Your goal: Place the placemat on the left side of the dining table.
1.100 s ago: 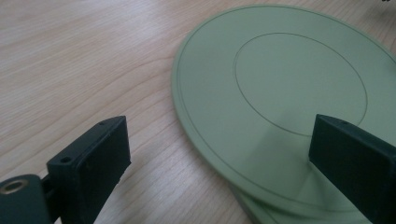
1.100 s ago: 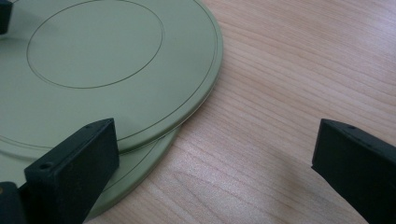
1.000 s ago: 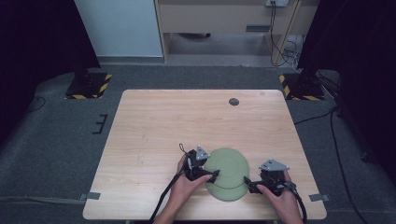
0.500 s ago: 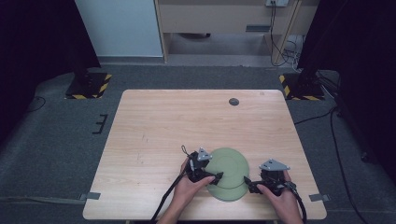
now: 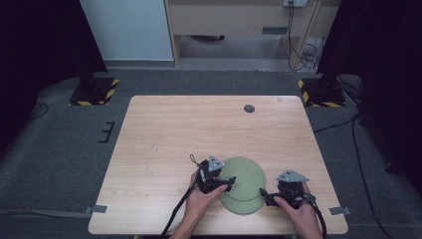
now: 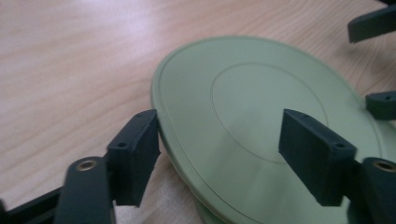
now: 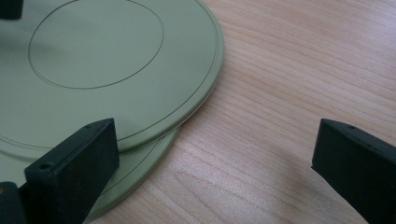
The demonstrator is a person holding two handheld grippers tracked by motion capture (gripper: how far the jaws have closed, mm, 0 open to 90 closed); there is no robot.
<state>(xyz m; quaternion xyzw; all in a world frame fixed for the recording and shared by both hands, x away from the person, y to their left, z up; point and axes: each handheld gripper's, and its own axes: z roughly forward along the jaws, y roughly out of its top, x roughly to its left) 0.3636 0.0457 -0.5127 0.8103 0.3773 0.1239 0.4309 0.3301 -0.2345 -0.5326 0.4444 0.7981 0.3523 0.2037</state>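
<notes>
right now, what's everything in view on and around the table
round green plastic plates: two, pale green, stacked offset near the table's front edge, between the grippers
small round dark disc: one, dark grey, far side of the table, right of centre
light wooden table: one, pale wood, centre
striped floor bases: two, black and yellow, at the far corners
left gripper: one, black, jaws have just been closing around the top plate's rim
right gripper: one, black, open at the plates' right edge
hands: two, at the front edge

One camera looked down from above the near edge onto the pale wooden table [image 5: 164, 139]. Two rode close on the grippers, facing the stacked round green plates [image 6: 261, 116], which all views shared.
</notes>
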